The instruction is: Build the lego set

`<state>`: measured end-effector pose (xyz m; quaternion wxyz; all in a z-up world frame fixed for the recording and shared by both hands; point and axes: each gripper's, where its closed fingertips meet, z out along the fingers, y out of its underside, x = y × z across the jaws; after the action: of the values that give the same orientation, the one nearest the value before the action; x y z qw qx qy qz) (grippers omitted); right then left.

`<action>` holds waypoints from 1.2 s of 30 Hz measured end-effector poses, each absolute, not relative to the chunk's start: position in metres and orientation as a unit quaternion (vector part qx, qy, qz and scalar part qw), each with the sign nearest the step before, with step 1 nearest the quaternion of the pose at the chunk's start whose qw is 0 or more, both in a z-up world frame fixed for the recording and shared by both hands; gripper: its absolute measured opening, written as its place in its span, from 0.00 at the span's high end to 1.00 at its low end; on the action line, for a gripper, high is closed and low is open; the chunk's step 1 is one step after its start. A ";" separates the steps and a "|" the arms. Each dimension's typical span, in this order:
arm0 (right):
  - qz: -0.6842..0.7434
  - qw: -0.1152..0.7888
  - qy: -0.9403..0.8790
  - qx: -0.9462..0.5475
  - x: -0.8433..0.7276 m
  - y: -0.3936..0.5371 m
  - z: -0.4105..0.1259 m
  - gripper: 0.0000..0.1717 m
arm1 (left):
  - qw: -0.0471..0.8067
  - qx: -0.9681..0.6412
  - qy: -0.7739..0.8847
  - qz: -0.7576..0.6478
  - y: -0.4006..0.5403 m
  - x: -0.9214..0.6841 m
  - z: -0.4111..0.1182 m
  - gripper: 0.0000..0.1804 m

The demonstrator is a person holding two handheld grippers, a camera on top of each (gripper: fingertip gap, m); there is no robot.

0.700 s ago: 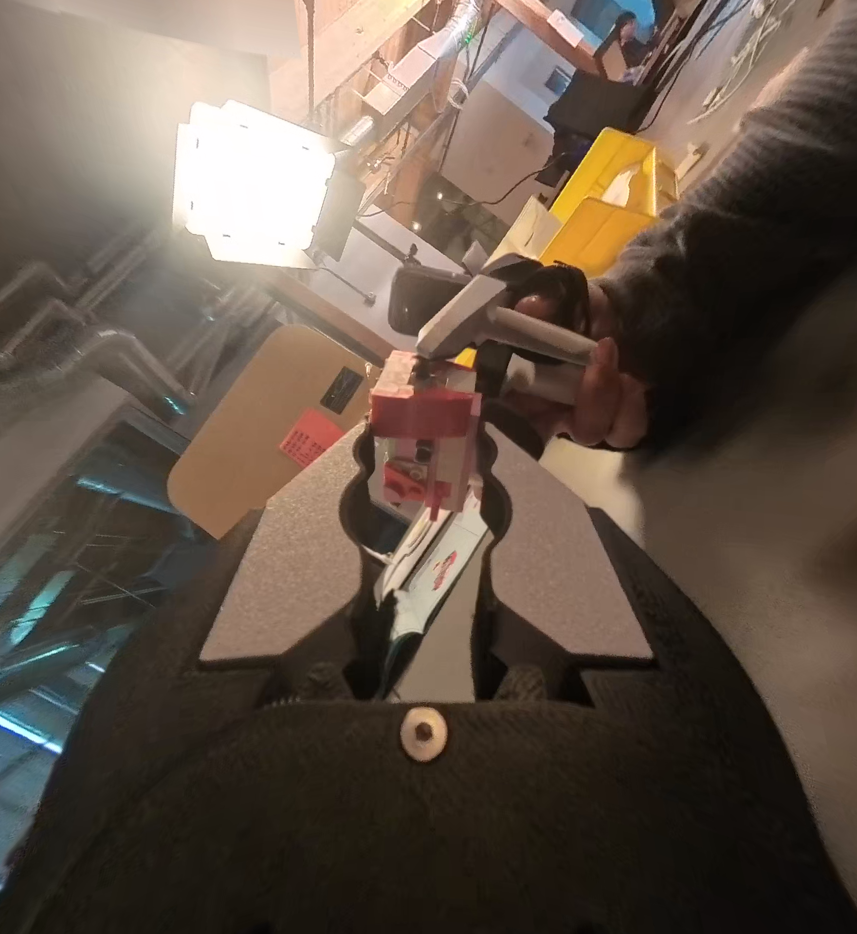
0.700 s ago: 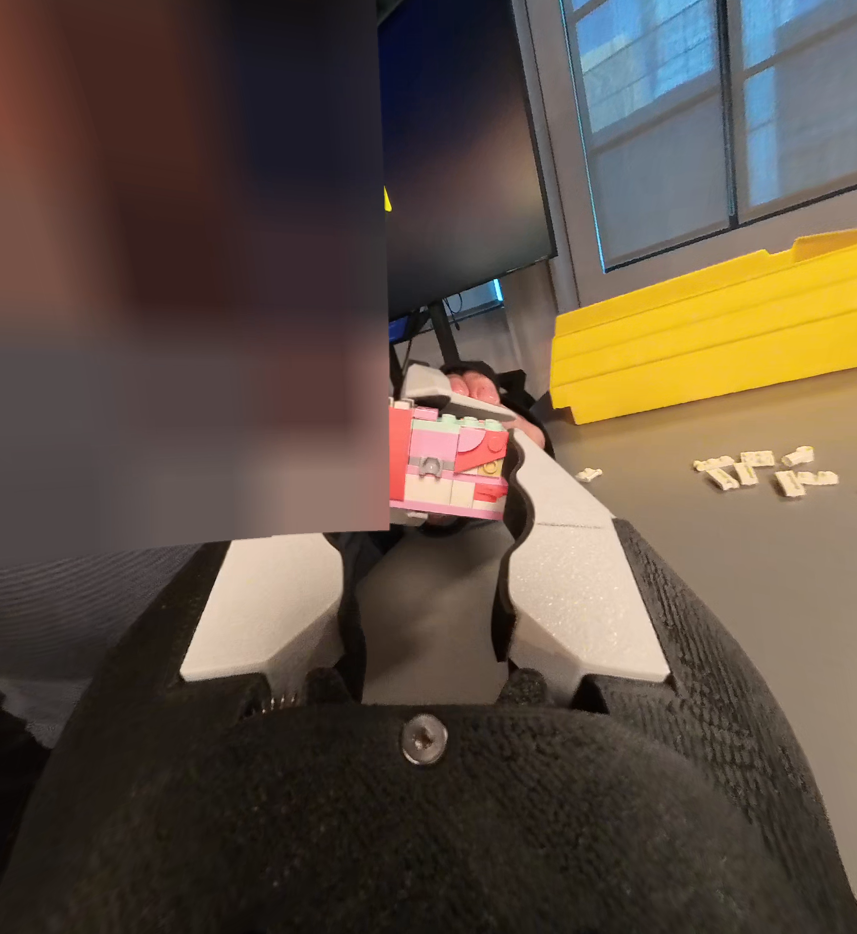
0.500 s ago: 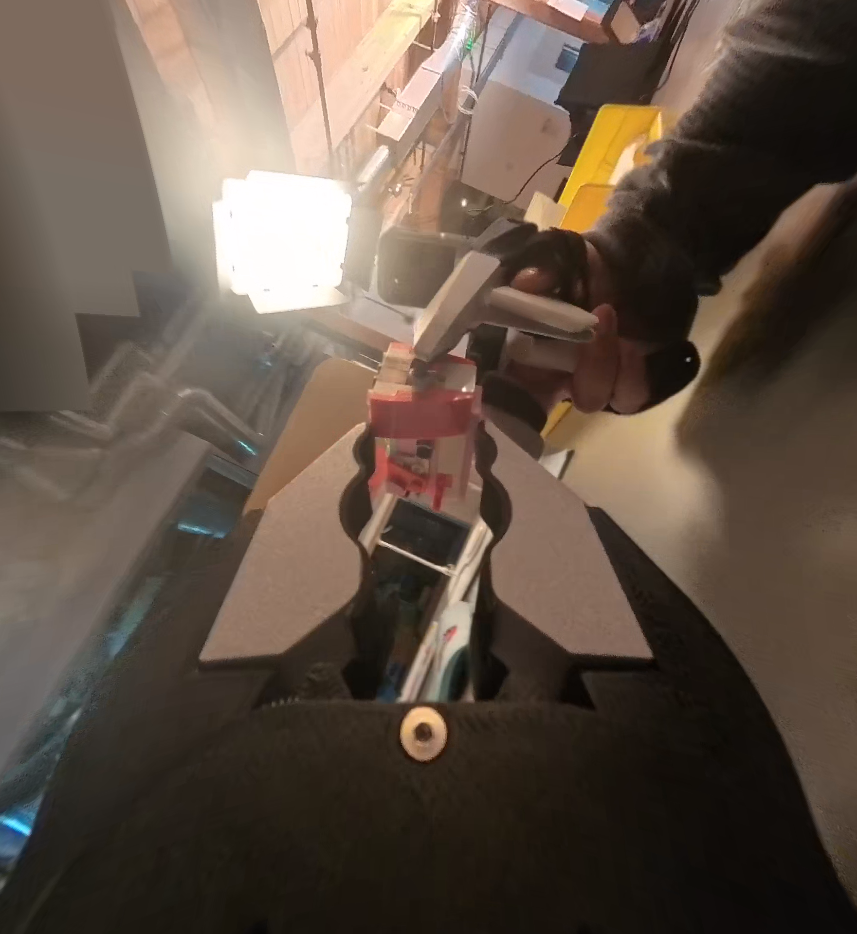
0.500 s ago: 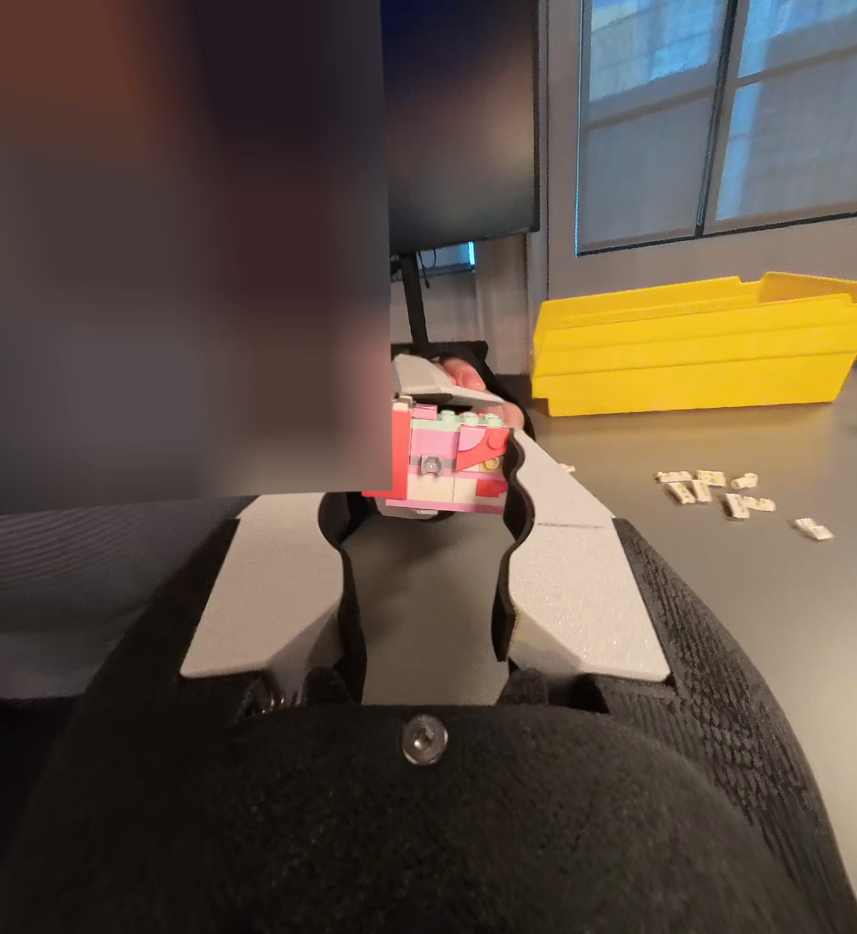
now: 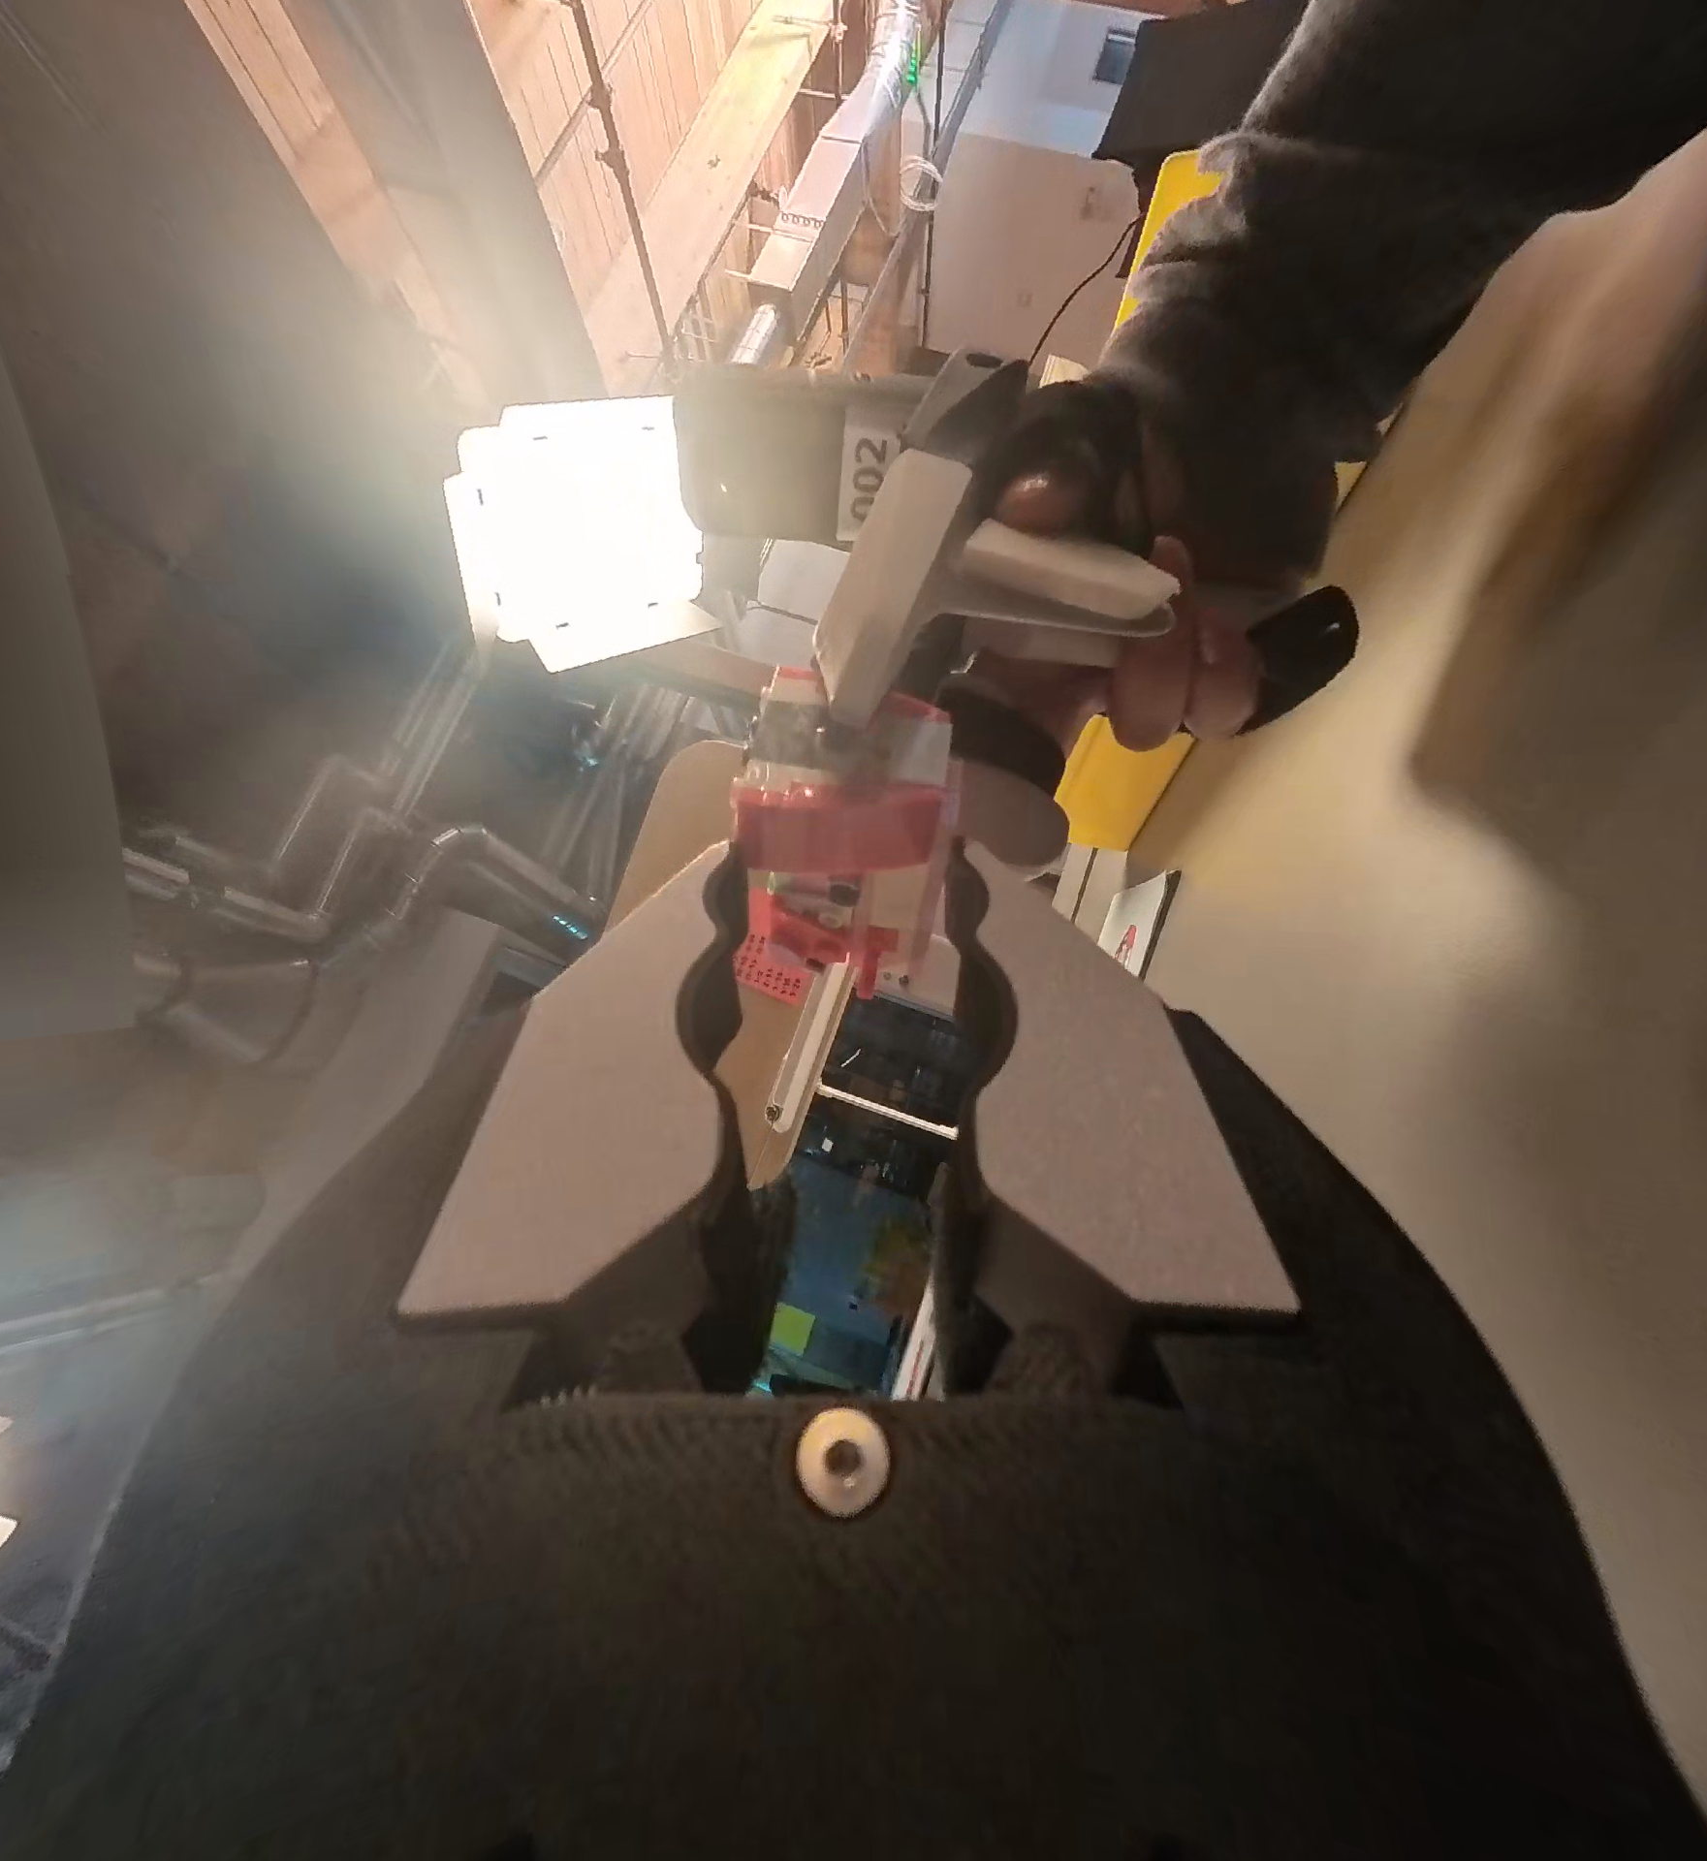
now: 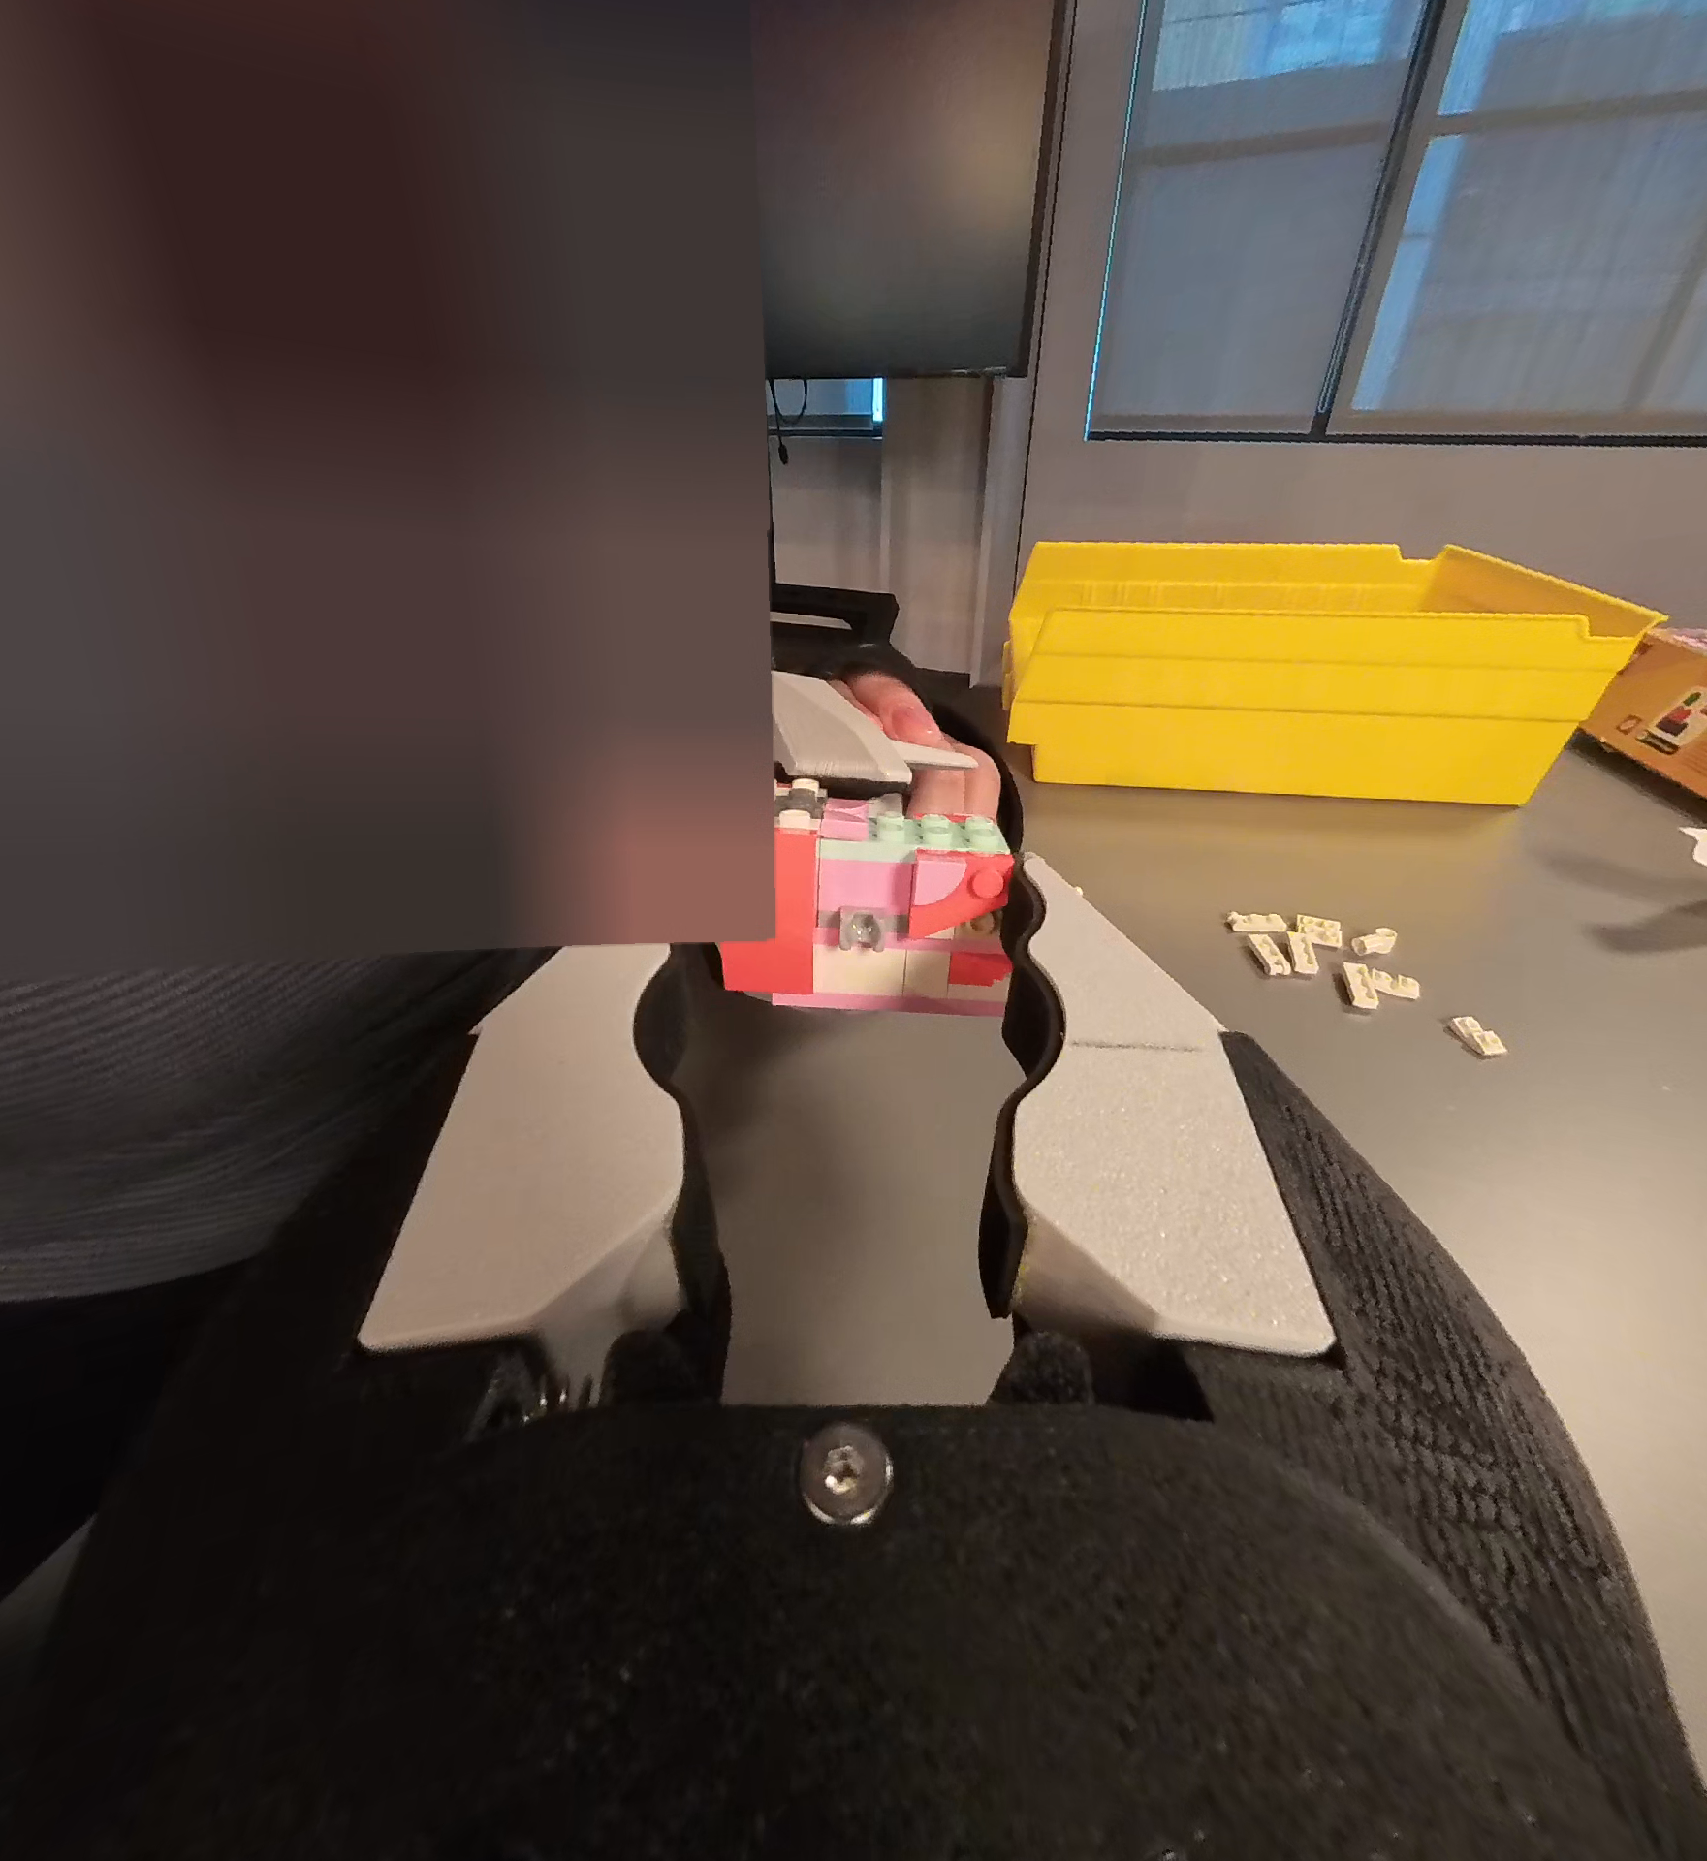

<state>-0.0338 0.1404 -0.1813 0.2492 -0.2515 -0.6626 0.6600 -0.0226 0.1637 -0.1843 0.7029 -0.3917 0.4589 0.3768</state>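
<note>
A small brick model, red, pink and white with a mint-green plate (image 6: 879,906), hangs in the air between both grippers. My right gripper (image 6: 849,926) is shut on its two sides; the right pad (image 6: 1030,967) presses on the red end. My left gripper (image 5: 839,876) is shut on the same model (image 5: 829,826) from the other direction. In the left wrist view the right gripper's grey finger (image 5: 879,584) lies against the model's far end, with a hand behind it. In the right wrist view the left gripper's finger (image 6: 829,745) sits on top of the model.
Stacked yellow bins (image 6: 1282,695) stand at the back of the grey table (image 6: 1433,1158). Several small white pieces (image 6: 1332,957) lie to the right. A cardboard box (image 6: 1705,725) is at the far right. A bright lamp panel (image 5: 577,524) glares in the left wrist view. Left and right tips are no more than a few centimetres apart.
Both grippers have turned together with the model still held between them; the background has swung in both views. The grasp on the model has not changed.
</note>
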 end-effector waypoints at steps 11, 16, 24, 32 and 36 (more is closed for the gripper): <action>0.660 0.246 -0.661 -0.260 -0.035 0.142 -0.182 0.65 | 0.705 -0.399 0.457 0.368 0.165 -0.023 -0.185 0.79; 0.659 0.245 -0.658 -0.268 -0.037 0.143 -0.183 0.65 | 0.705 -0.408 0.454 0.361 0.167 -0.025 -0.187 0.79; 0.660 0.245 -0.651 -0.285 -0.041 0.148 -0.183 0.64 | 0.700 -0.426 0.449 0.356 0.172 -0.029 -0.189 0.78; 0.654 0.266 -0.636 -0.310 -0.046 0.159 -0.181 0.61 | 0.680 -0.454 0.437 0.376 0.181 -0.039 -0.193 0.79; 0.648 0.277 -0.633 -0.319 -0.050 0.164 -0.182 0.60 | 0.673 -0.462 0.434 0.381 0.184 -0.042 -0.194 0.79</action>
<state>-0.0495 0.1636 -0.1822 0.2769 -0.3193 -0.6335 0.6481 -0.0424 0.1836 -0.1944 0.6727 -0.4624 0.4339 0.3813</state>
